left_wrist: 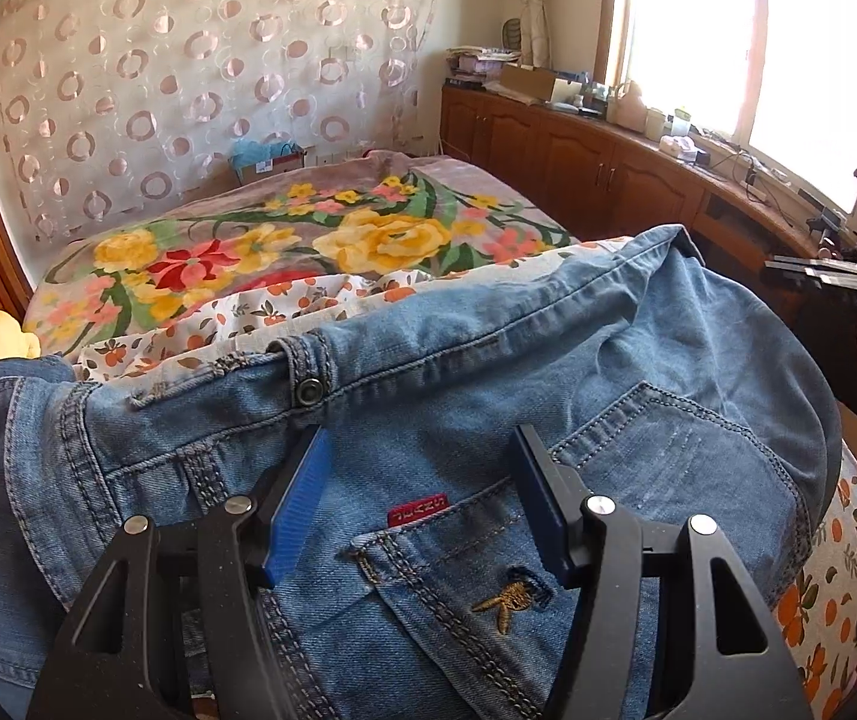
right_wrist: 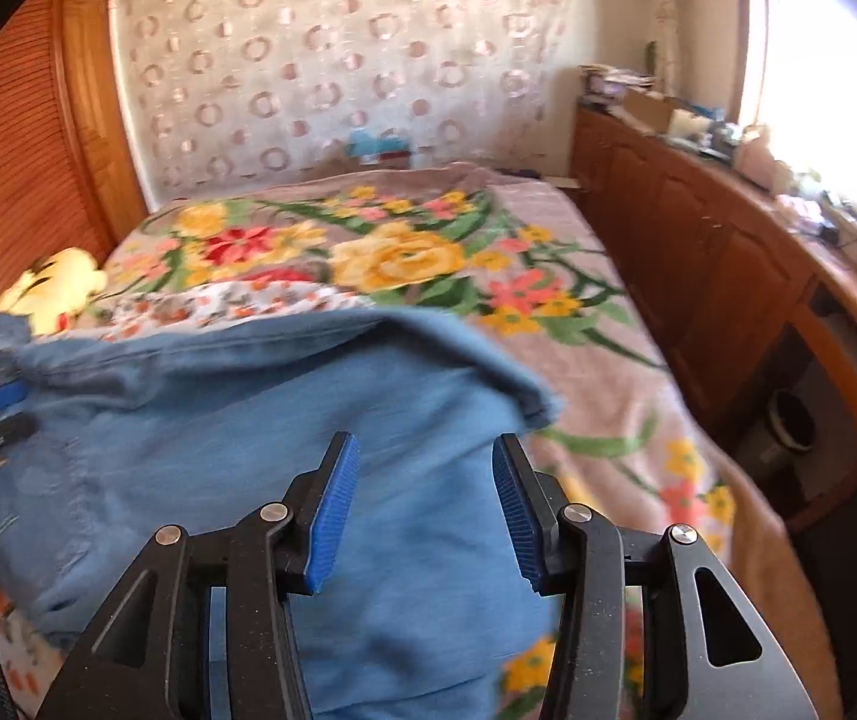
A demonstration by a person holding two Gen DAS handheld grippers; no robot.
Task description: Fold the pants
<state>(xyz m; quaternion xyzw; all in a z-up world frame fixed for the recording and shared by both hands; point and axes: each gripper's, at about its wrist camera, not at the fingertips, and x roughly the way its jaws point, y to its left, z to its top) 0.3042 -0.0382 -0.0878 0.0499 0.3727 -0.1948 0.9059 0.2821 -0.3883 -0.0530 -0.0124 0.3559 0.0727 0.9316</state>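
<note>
Blue denim pants (left_wrist: 488, 384) lie folded on the bed. In the left wrist view I see the waistband, a metal button (left_wrist: 310, 391), a red tag (left_wrist: 418, 507) and a back pocket with gold embroidery (left_wrist: 509, 599). My left gripper (left_wrist: 419, 483) is open, just above the pocket area, holding nothing. In the right wrist view the pants (right_wrist: 260, 438) show as a plain blue folded stack. My right gripper (right_wrist: 425, 480) is open over that stack, empty. The left gripper's blue pad (right_wrist: 1, 397) shows at the far left edge of the pants.
The bed carries a floral blanket (right_wrist: 404, 252) and an orange-print sheet (left_wrist: 260, 312). A yellow plush toy (right_wrist: 53, 285) lies at the left. Wooden cabinets (right_wrist: 722, 276) with clutter run along the right under a bright window (left_wrist: 788, 48). A wooden louvred panel (right_wrist: 14, 180) stands left.
</note>
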